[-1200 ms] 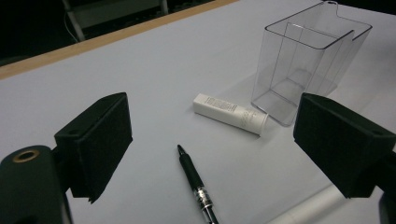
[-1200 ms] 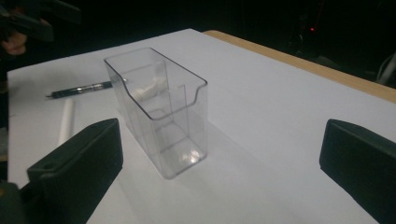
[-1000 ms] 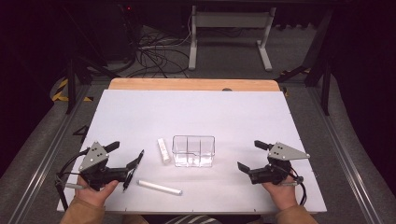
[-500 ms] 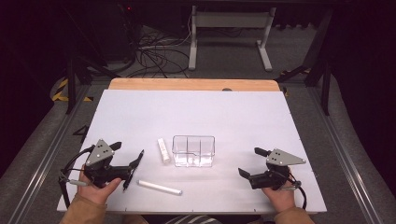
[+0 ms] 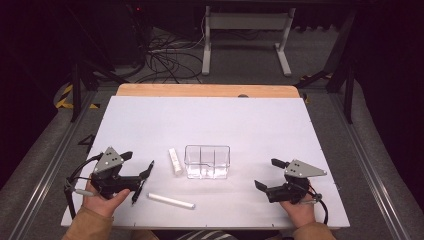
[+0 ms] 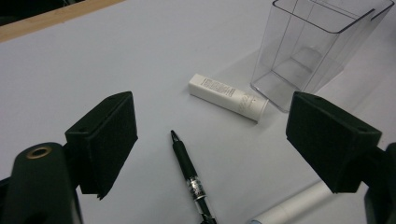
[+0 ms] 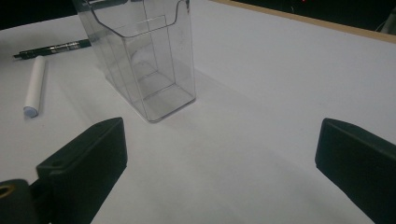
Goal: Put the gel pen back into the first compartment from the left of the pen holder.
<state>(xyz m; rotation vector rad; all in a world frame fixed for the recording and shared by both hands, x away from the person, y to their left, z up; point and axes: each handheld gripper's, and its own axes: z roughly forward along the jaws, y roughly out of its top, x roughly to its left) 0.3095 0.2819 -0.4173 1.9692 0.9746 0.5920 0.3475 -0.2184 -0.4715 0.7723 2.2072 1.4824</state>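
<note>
Two grippers rest low near the table's (image 5: 150, 120) front edge, the left gripper (image 5: 134, 172) with jaws apart over the black pen (image 6: 190, 177) lying flat near the front-left corner, the right gripper (image 5: 267, 175) likewise spread and empty.

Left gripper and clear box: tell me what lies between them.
In the high view, the black pen lies by the left gripper; then the small white tube, beside the clear box.

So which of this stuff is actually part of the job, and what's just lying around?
Part of the job:
- black pen, between the open jaws of the left gripper
- white tube
- white marker
- clear plastic organizer
- right gripper, open

Just lying about:
- cables on the floor
- metal stand
</note>
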